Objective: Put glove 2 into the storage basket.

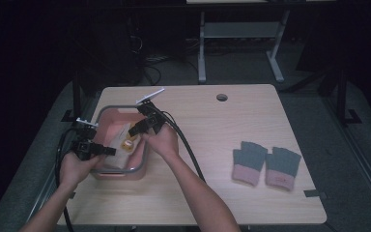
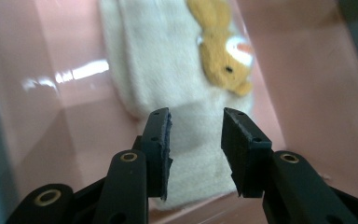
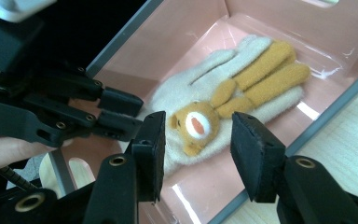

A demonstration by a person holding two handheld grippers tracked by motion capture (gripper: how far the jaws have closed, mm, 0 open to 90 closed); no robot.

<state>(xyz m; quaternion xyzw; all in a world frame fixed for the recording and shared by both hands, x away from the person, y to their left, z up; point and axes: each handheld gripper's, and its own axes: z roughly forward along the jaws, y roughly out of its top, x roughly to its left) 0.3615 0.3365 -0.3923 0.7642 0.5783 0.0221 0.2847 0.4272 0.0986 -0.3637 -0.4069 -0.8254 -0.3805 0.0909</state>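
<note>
The right gripper view shows a cream glove [image 3: 200, 107] with a small orange bear [image 3: 193, 126] sewn on it and orange fingers, lying flat on the bottom of a pink basin [image 3: 177, 42], in the middle of the frame. The right claw [image 3: 196, 156] hangs above it with its jaws apart; the bear is seen in the gap between them, and the pads do not touch anything. At the left of this frame the left claw [image 3: 121, 114] reaches into the basin, its tips close to the cuff end of the glove.

In the left gripper view the glove [image 2: 168, 70] runs from the top centre down to the bottom of the frame, and the bear [image 2: 223, 51] is at the upper right. The left claw [image 2: 196, 140] is over the cuff part, the jaws a little apart with the cream fabric seen between them. The pads do not seem to press on the fabric, so I read this claw as released.

In the high view the basin [image 1: 101, 118] stands on the left part of the table [image 1: 212, 193], the left claw [image 1: 108, 151] comes in from its left side and the right claw [image 1: 134, 129] from its right side. A pair of grey and pink gloves [image 1: 265, 164] lies well apart at the right of the table.
</note>
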